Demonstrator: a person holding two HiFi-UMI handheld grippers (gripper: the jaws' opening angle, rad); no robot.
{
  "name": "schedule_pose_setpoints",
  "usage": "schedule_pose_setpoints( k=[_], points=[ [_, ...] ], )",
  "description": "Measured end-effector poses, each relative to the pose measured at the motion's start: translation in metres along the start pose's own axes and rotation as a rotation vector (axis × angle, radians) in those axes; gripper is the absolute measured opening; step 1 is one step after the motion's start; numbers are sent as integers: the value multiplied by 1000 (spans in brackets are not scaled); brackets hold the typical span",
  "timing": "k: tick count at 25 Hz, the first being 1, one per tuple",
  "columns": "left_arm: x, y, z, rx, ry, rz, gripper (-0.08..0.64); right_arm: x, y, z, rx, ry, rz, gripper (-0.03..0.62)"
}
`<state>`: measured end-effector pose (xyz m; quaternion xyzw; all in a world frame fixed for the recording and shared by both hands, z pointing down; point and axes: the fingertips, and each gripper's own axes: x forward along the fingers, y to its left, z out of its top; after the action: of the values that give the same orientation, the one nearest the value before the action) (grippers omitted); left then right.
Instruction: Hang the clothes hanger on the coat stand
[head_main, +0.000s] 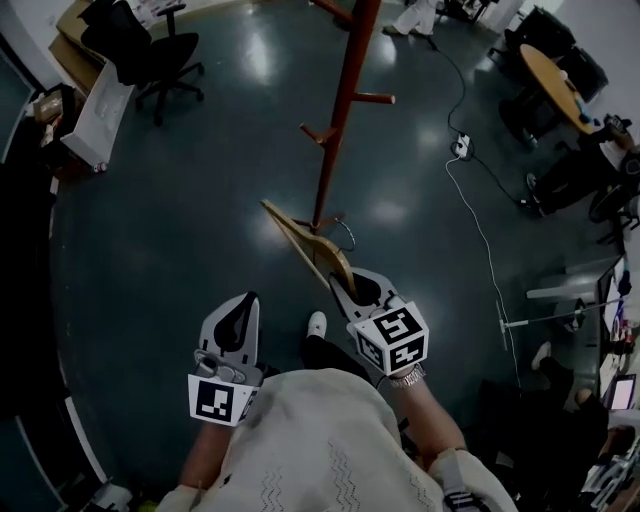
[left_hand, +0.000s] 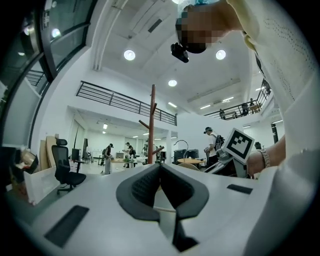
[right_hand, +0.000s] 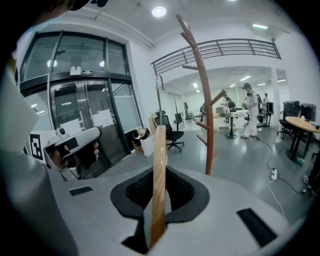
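Note:
The red-brown coat stand (head_main: 345, 90) rises from the dark floor ahead of me, with short pegs branching off its pole. A wooden clothes hanger (head_main: 305, 245) with a metal hook (head_main: 347, 236) is near the foot of the stand. My right gripper (head_main: 345, 283) is shut on its near end. In the right gripper view the hanger's bar (right_hand: 160, 150) stands upright between the pads, with the stand (right_hand: 204, 100) just right of it. My left gripper (head_main: 247, 298) hangs to the left, jaws together and empty. In the left gripper view (left_hand: 160, 167) the stand (left_hand: 152, 125) is farther off.
A black office chair (head_main: 150, 50) and a white bin (head_main: 95, 115) stand at the far left. A power strip with a white cable (head_main: 460, 147) lies right of the stand. A round wooden table (head_main: 555, 75) is at the far right. People stand in the distance.

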<state>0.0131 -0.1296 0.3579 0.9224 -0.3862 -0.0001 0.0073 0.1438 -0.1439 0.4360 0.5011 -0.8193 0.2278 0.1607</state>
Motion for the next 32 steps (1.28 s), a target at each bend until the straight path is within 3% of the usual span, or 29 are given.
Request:
schedule_pose_setpoints(
  k=[5,9,11,17,24,32],
  points=[
    [23,4,3,-12,-8,74,12,26,-48,39,-120,12,57,67],
    [38,13,-2,-107,-18,138,12,56,-85,61,-179,35,101,67],
    [45,14,0,-111,-16,156,12,72,-104,70,-191,52,109,67],
    [57,15,5,-38,2,172,12,119,-148,83,-160,75,187,67],
    [67,21,30,-23,-64,199,12,159,-179,76,-154,120,236,67],
    [70,28,26,-7,-40,217,12,198,-193,58,-65,146,276,67]
  ],
)
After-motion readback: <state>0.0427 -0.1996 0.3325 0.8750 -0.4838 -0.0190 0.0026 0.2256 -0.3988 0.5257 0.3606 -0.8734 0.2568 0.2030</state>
